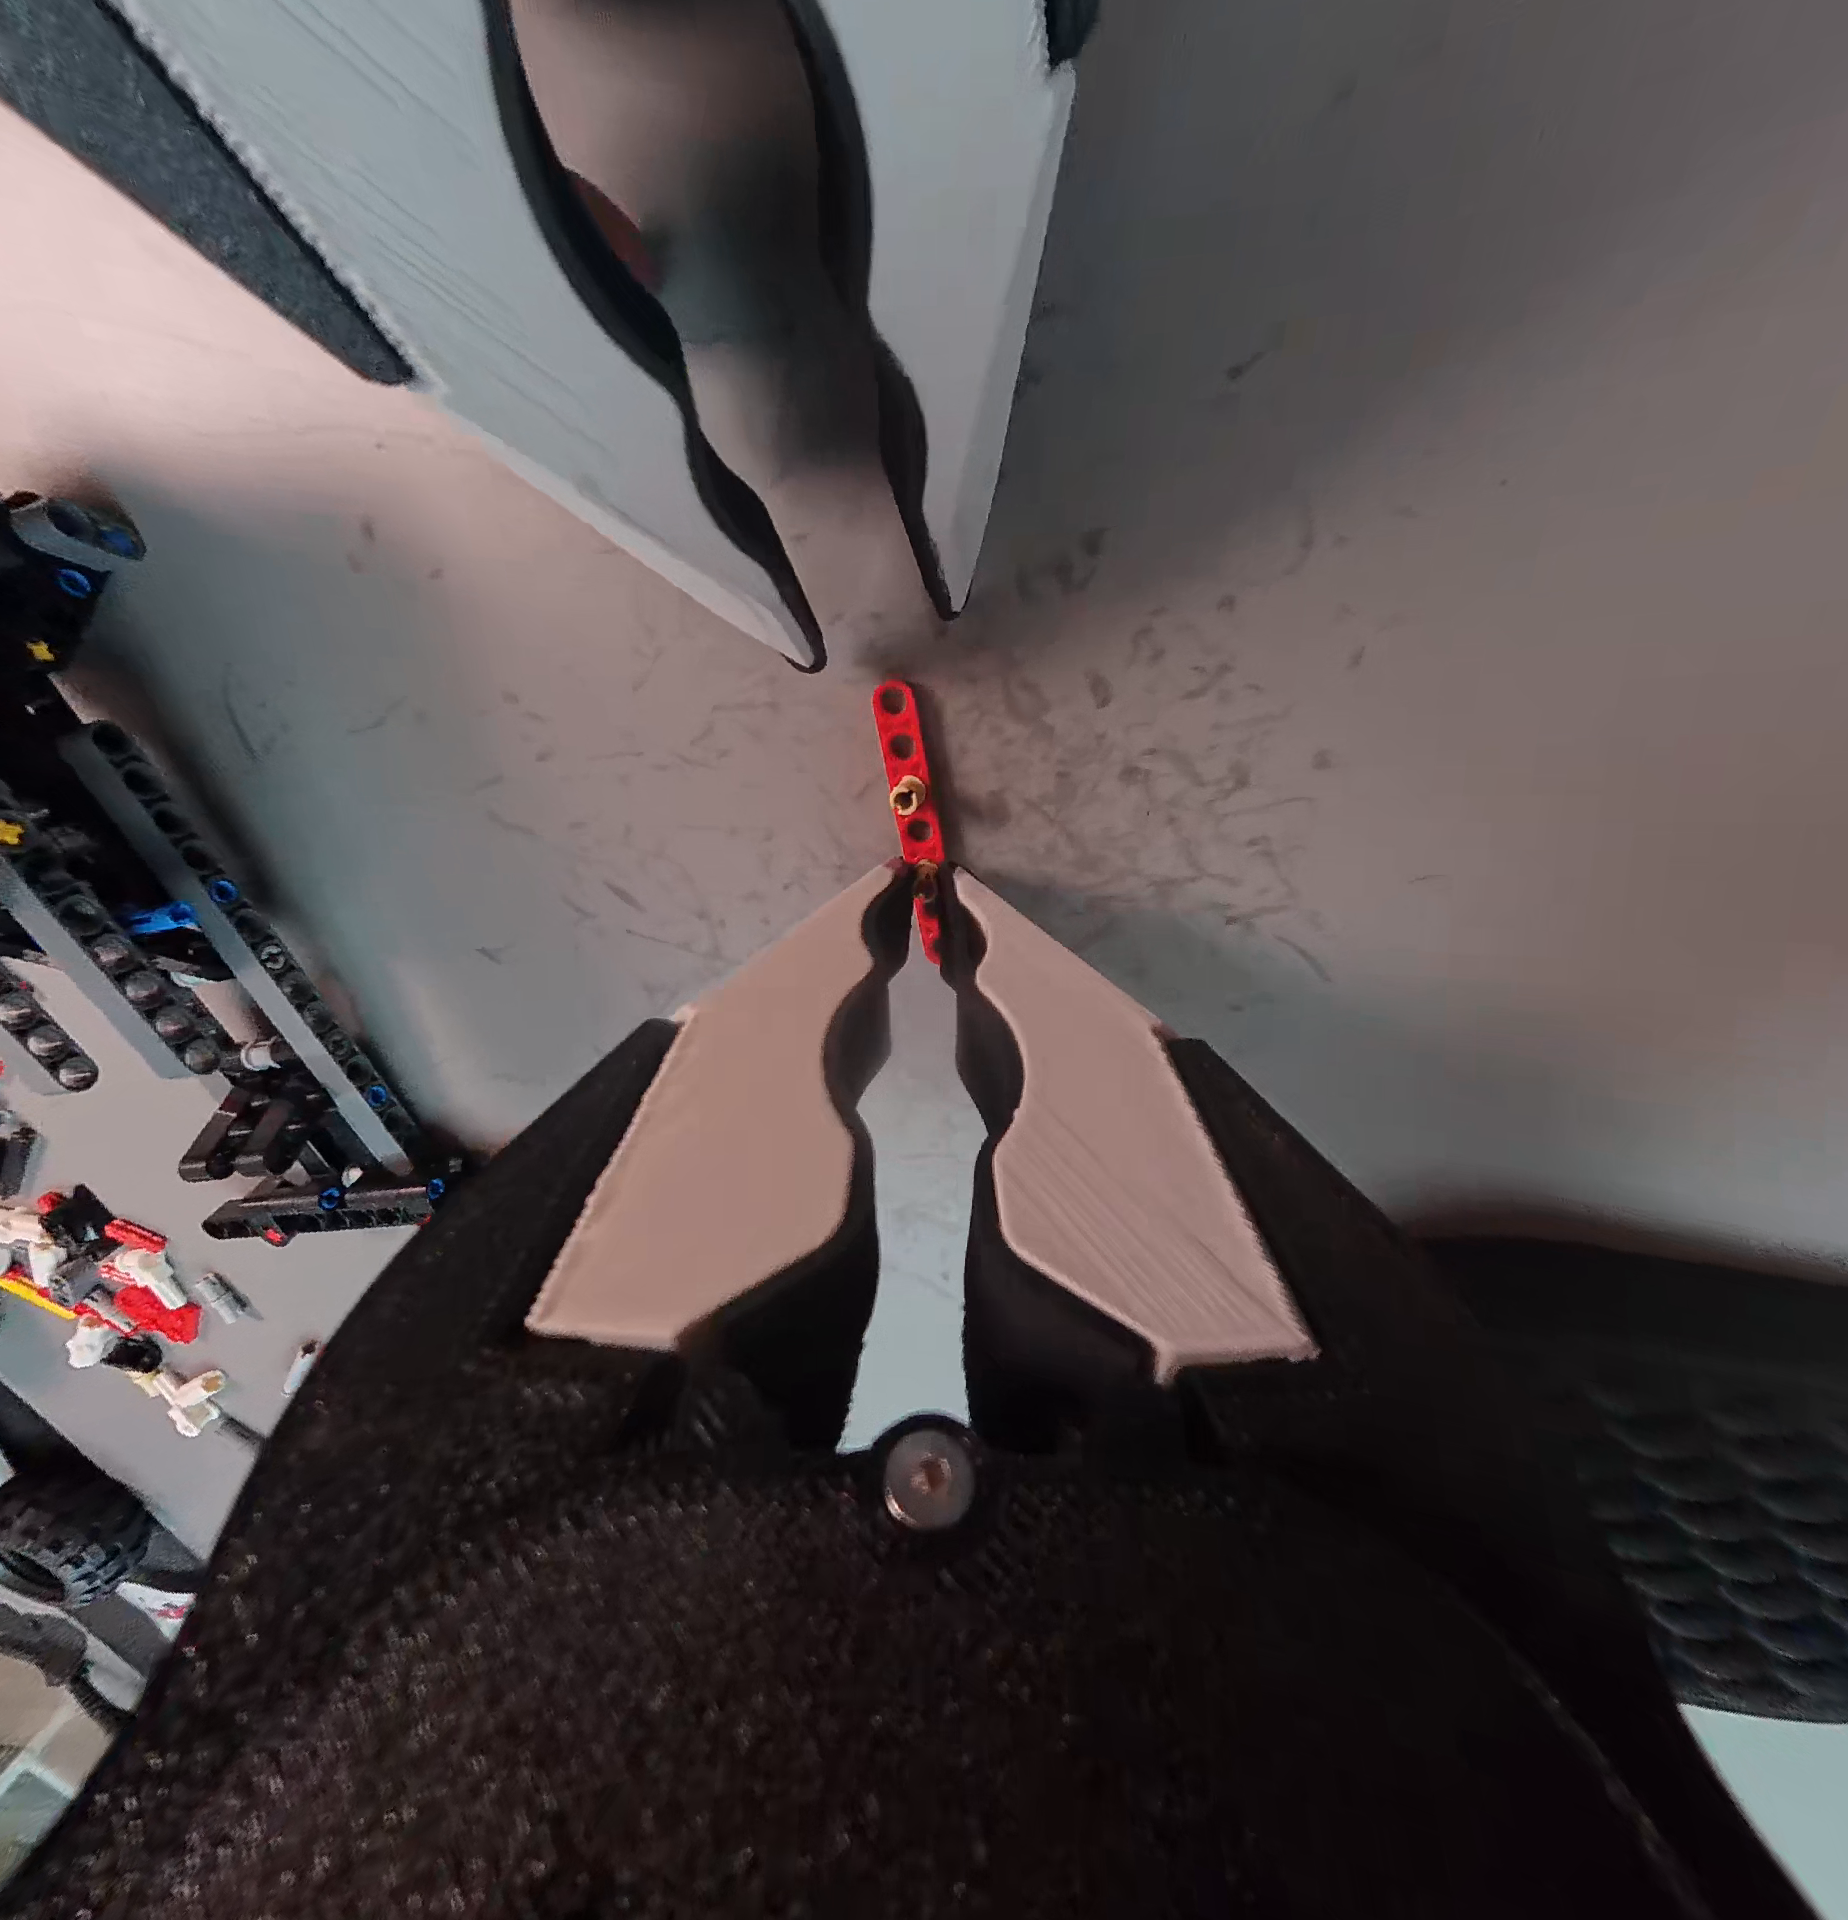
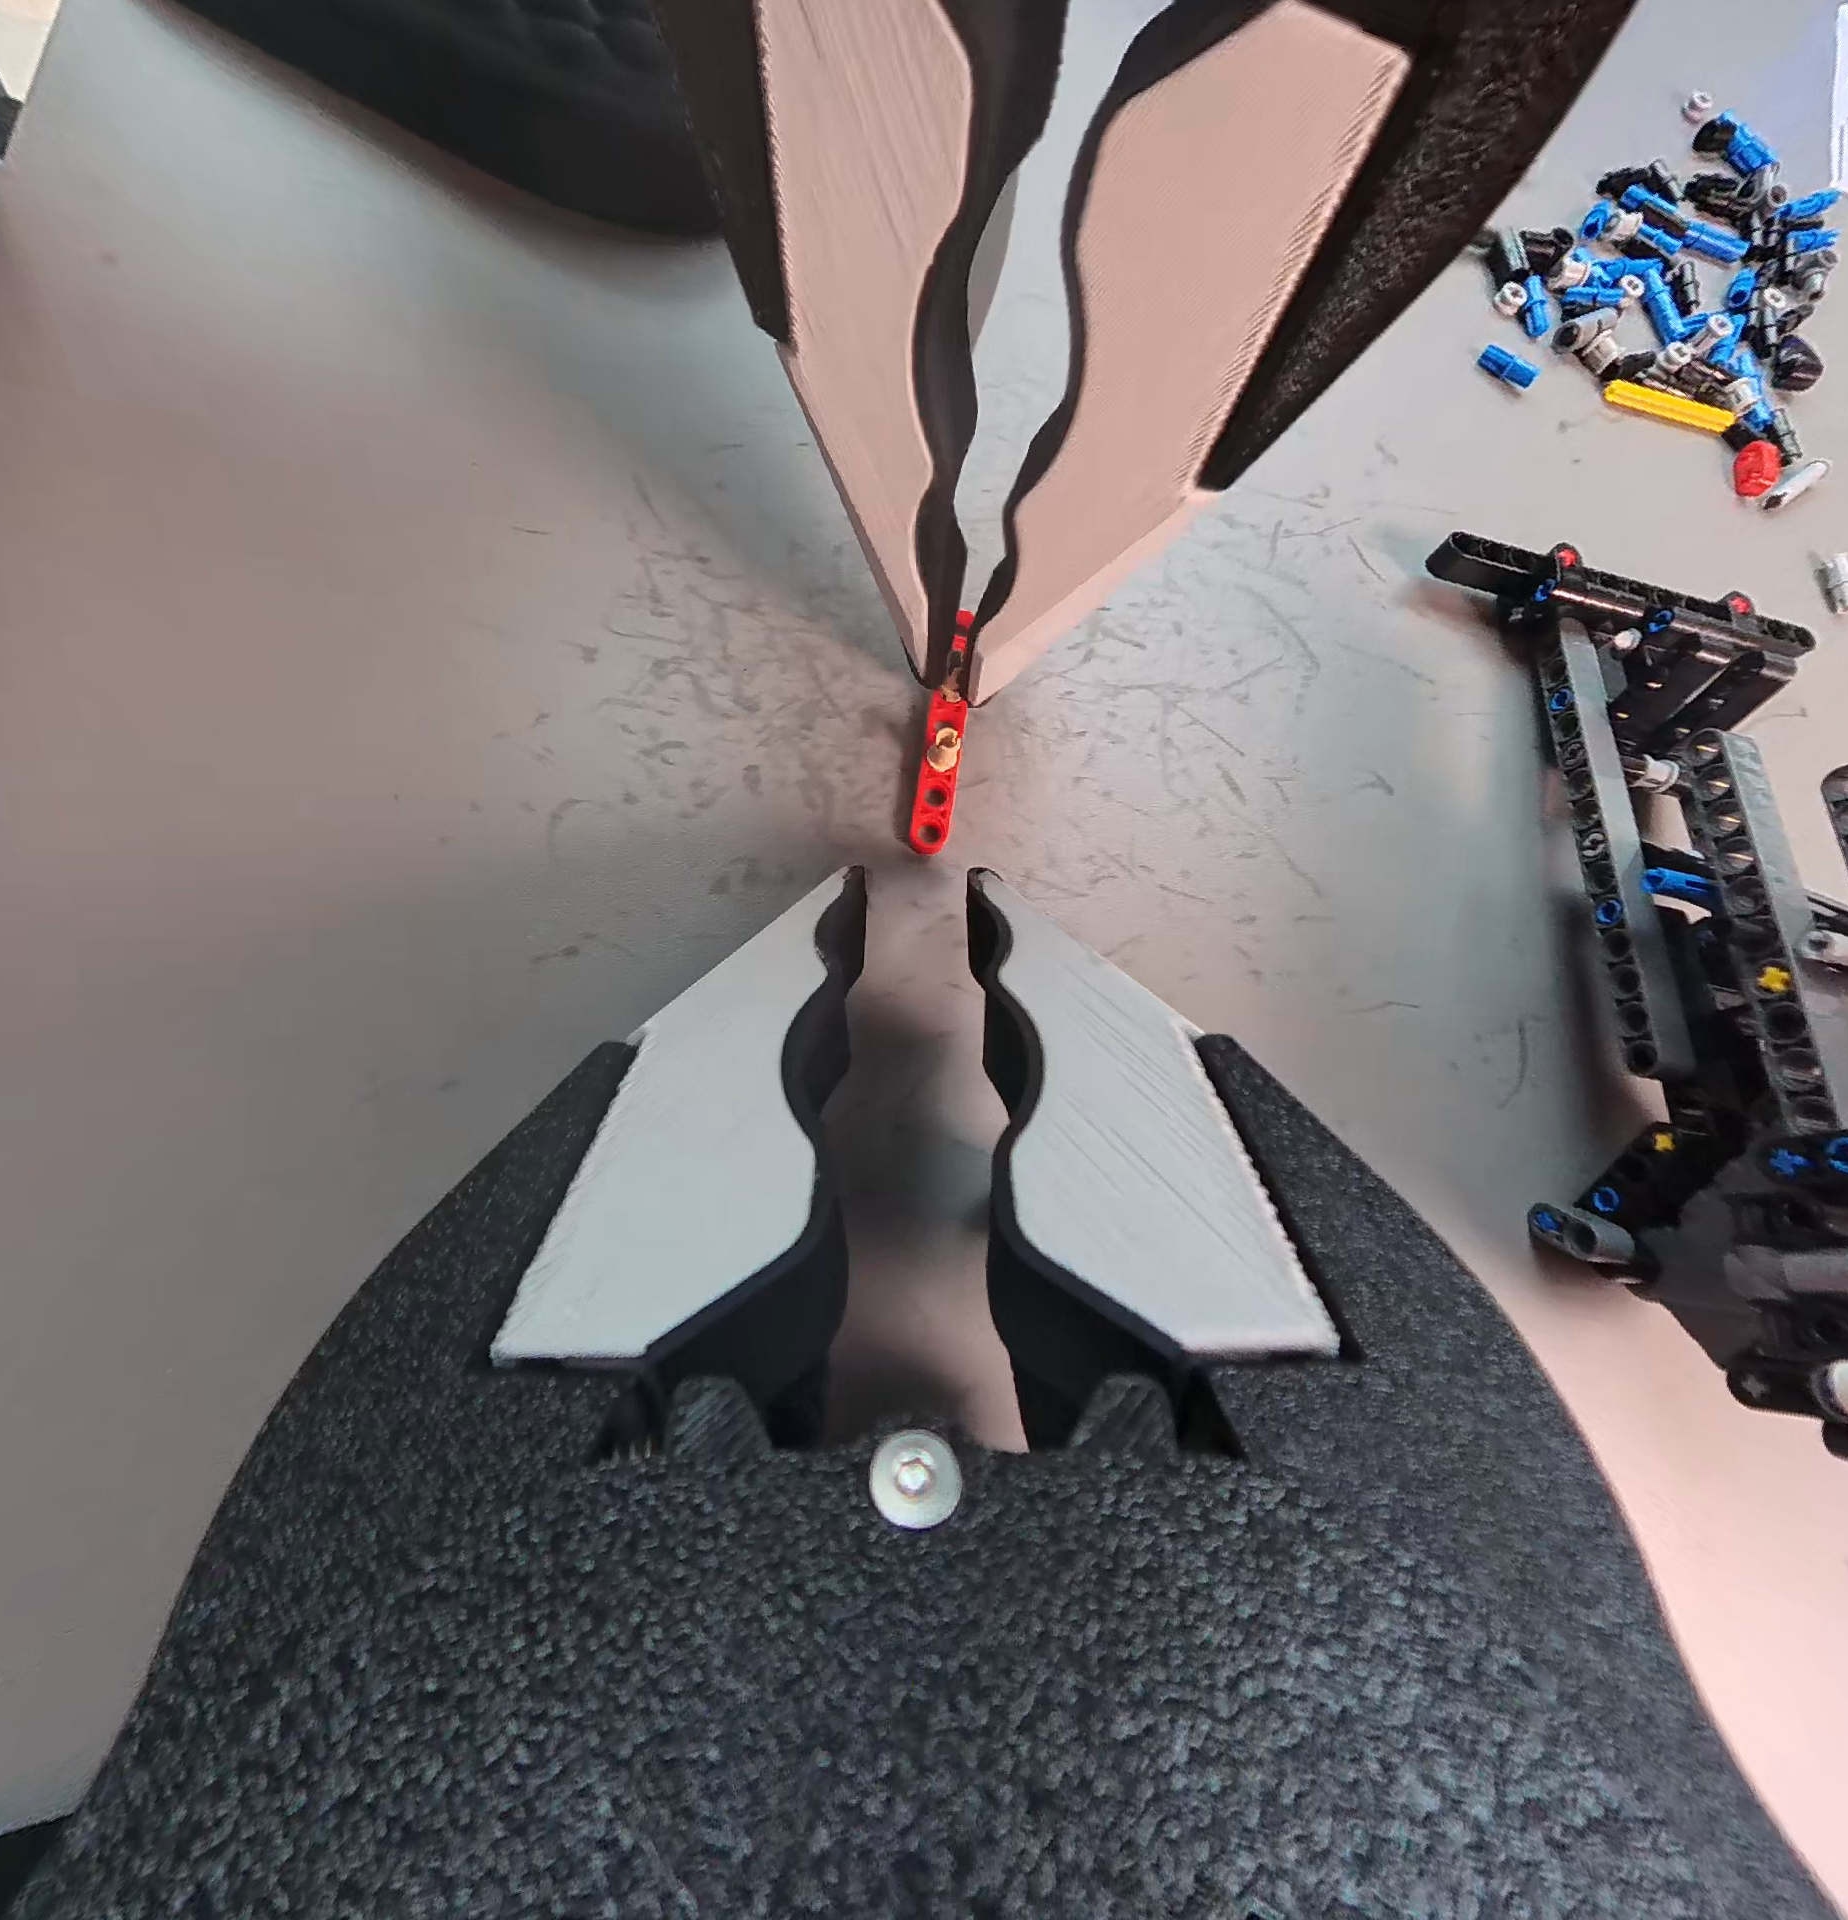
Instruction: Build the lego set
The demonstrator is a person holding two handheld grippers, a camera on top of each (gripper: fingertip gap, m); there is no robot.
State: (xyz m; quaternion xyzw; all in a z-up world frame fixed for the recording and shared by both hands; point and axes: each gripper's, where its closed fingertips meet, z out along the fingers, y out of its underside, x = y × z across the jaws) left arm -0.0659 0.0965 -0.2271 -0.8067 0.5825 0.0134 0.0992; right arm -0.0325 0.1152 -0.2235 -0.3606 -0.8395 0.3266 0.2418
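A thin red beam [image 1: 904, 769] with a row of holes is held above the grey table. A tan pin [image 1: 907, 798] sits in one middle hole and a second sits at the gripped end. My left gripper [image 1: 925, 878] is shut on the beam's near end. My right gripper [image 2: 918, 875] is open and empty, its tips just short of the beam's free end [image 2: 932, 821]. The right gripper also shows in the left wrist view [image 1: 884, 639], facing mine. The left gripper shows in the right wrist view [image 2: 949, 681], pinching the beam.
A part-built black and grey frame [image 2: 1678, 883] lies to the right, and also shows in the left wrist view [image 1: 172, 935]. A pile of blue and black pins [image 2: 1678, 270] with a yellow beam [image 2: 1668, 407] lies beyond it. Loose red and white parts [image 1: 99, 1288] and a tyre [image 1: 47, 1538] lie nearby. Some 5 centimetres of space lies between my two pairs of fingers.
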